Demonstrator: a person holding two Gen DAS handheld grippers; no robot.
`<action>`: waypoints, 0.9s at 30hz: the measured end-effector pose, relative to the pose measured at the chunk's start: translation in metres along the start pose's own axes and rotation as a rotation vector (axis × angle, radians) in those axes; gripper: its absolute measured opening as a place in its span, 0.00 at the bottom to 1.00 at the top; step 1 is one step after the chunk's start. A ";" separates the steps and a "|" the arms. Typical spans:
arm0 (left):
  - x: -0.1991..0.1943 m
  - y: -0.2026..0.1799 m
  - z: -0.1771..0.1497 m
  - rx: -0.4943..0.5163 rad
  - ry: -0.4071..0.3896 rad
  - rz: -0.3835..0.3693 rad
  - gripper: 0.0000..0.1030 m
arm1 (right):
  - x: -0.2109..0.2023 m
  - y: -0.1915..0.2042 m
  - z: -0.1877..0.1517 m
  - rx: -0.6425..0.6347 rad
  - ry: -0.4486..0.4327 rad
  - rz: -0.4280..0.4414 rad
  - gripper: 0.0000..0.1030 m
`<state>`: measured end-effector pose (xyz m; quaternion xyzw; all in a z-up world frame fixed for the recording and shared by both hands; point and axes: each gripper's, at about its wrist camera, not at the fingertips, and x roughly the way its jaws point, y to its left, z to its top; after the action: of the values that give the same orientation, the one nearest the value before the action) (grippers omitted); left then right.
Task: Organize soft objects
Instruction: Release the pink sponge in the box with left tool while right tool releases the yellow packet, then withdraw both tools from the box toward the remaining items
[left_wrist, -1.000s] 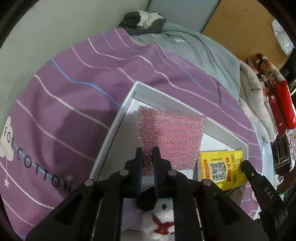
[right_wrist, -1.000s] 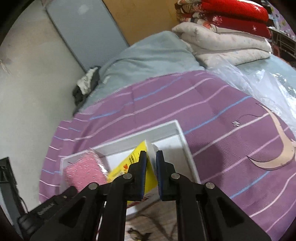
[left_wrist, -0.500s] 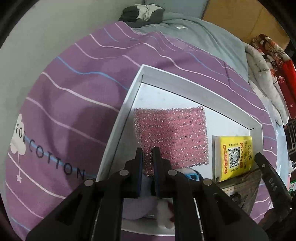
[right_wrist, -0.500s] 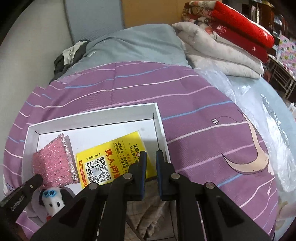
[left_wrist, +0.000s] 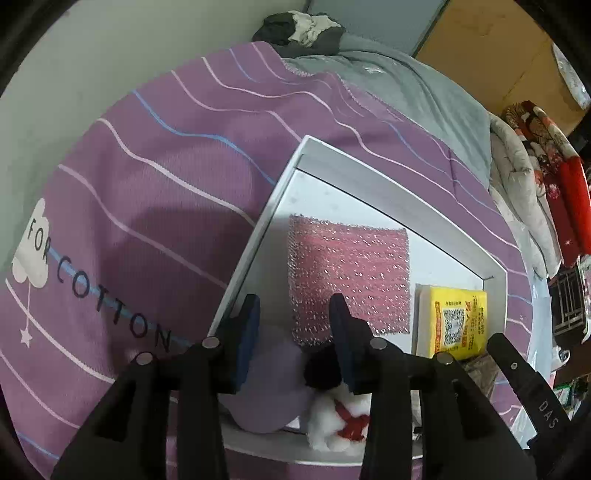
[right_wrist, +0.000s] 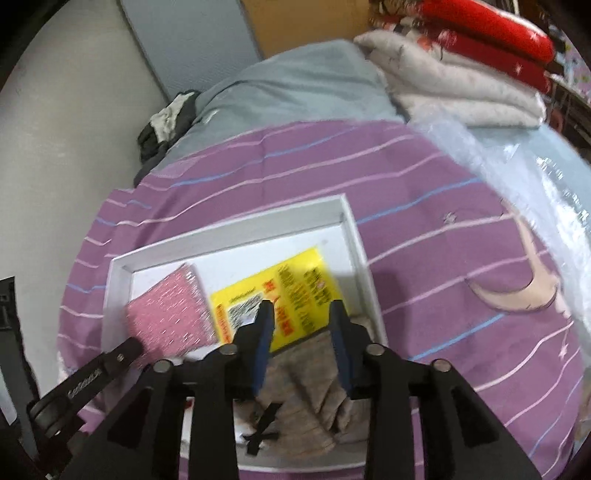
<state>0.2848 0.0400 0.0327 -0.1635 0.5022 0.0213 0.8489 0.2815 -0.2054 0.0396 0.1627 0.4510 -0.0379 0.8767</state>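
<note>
Both grippers' fingers (left_wrist: 246, 321) spread over white tray (left_wrist: 388, 192) on purple striped bedspread (left_wrist: 166, 192).

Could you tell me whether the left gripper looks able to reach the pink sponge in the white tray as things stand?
Probably yes: the left gripper is open just above the pink sponge, which lies uncovered in the white tray.

We see free floor in the white tray (left_wrist: 388, 181) only at 12 o'clock; the pink sponge (left_wrist: 349, 273), the yellow packet (left_wrist: 458, 317) and the plush toy (left_wrist: 332, 421) fill the rest.
</note>
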 end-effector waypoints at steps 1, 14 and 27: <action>-0.002 -0.002 -0.002 0.011 0.000 -0.004 0.40 | -0.001 0.001 -0.002 0.000 0.007 0.007 0.30; -0.029 -0.044 -0.022 0.192 0.012 -0.020 0.40 | -0.035 0.016 -0.013 -0.061 0.084 0.079 0.42; -0.044 -0.054 -0.028 0.223 0.050 -0.008 0.40 | -0.063 0.014 -0.024 -0.065 0.158 0.042 0.42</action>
<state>0.2497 -0.0137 0.0720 -0.0705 0.5219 -0.0421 0.8491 0.2283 -0.1895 0.0804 0.1458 0.5162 0.0082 0.8439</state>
